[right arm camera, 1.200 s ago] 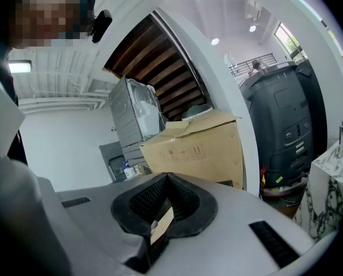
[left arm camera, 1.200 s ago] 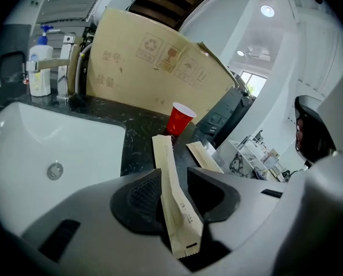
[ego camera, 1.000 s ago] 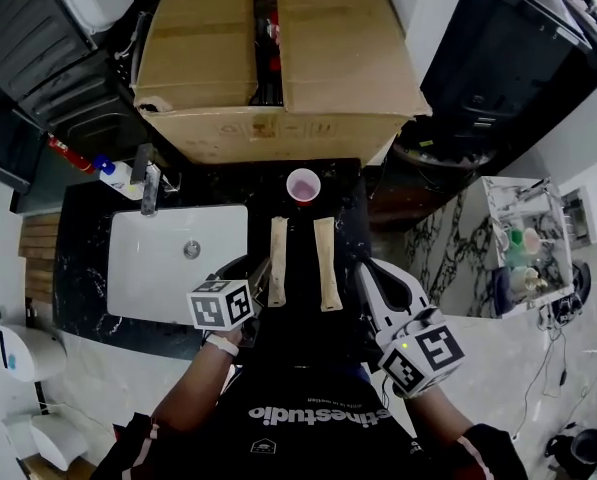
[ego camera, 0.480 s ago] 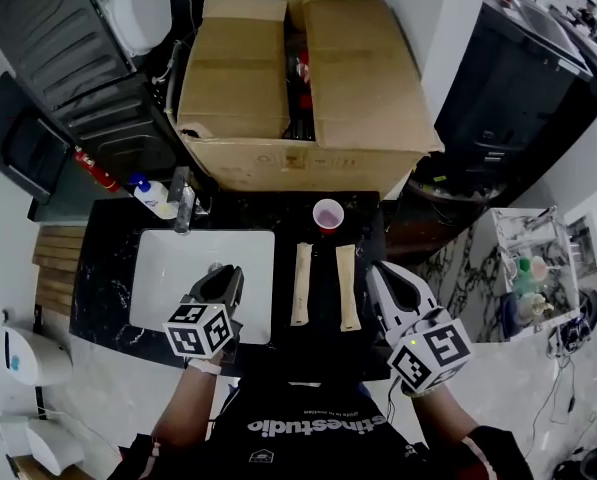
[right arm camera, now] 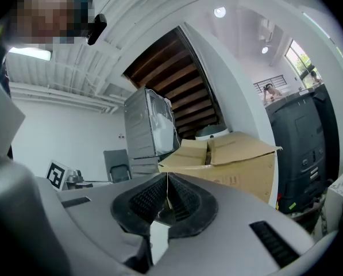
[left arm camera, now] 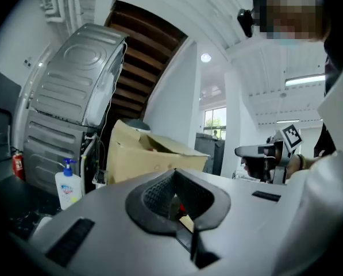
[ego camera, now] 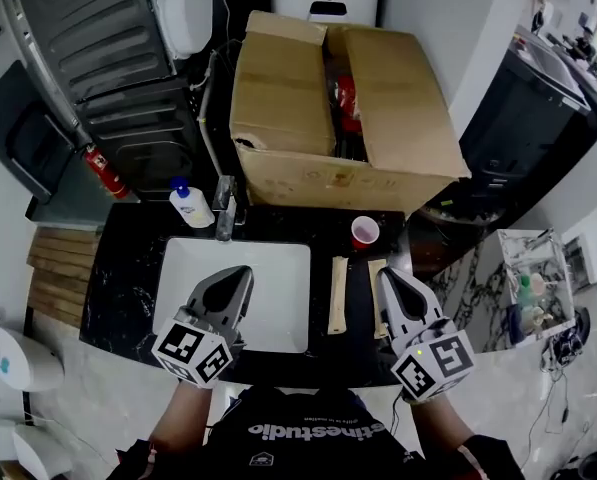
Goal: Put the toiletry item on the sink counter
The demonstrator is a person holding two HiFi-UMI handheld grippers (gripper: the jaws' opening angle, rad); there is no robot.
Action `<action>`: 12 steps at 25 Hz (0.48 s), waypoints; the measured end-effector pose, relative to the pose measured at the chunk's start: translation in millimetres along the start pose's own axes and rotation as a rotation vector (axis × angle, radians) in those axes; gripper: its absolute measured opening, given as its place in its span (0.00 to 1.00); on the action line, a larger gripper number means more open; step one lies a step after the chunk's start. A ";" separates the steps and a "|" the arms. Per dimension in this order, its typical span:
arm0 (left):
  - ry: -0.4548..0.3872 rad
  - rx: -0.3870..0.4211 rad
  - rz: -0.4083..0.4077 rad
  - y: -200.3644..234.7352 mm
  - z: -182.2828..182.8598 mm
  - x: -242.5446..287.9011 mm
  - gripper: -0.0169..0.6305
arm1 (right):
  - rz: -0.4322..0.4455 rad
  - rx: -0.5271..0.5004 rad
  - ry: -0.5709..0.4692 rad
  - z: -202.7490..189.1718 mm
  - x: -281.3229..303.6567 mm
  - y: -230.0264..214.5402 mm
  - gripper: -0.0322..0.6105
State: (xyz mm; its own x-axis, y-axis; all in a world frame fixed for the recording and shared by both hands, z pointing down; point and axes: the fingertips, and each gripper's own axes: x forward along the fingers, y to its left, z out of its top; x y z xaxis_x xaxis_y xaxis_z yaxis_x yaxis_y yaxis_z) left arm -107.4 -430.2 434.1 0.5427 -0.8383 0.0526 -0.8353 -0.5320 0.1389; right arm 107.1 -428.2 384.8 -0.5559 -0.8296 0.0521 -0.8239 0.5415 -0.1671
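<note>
Two long beige packets lie side by side on the black sink counter. One packet is in full view; my right gripper partly covers the other packet. My left gripper hovers over the white sink basin; its jaws have just been closing and now meet with nothing between them. My right gripper is to the right of the packets, also shut and empty. Both point level toward the cardboard box.
A white soap bottle with a blue pump stands beside the faucet. A pink cup sits at the counter's back edge. A large open cardboard box rises behind the counter, with a grey machine to its left.
My left gripper has drawn away from the left packet, moved left over the basin and risen, and its jaws went from wide open to shut. The right gripper has also lifted.
</note>
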 end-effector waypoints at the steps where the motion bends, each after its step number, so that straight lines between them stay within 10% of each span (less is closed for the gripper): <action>1: -0.020 0.010 -0.004 2.3 7.5 -4.5 0.05 | -0.006 -0.001 -0.019 2.7 1.6 7.7 0.11; 12: -0.123 0.001 -0.053 5.1 42.8 -18.4 0.05 | -0.053 -0.103 -0.052 8.5 6.0 59.4 0.11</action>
State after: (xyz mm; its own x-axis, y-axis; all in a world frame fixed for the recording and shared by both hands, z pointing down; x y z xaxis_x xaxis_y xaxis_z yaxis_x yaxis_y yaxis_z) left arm -125.5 -422.6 391.5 0.5708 -0.8175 -0.0765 -0.8061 -0.5756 0.1375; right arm 55.7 -402.2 366.8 -0.5067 -0.8621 0.0066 -0.8606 0.5054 -0.0628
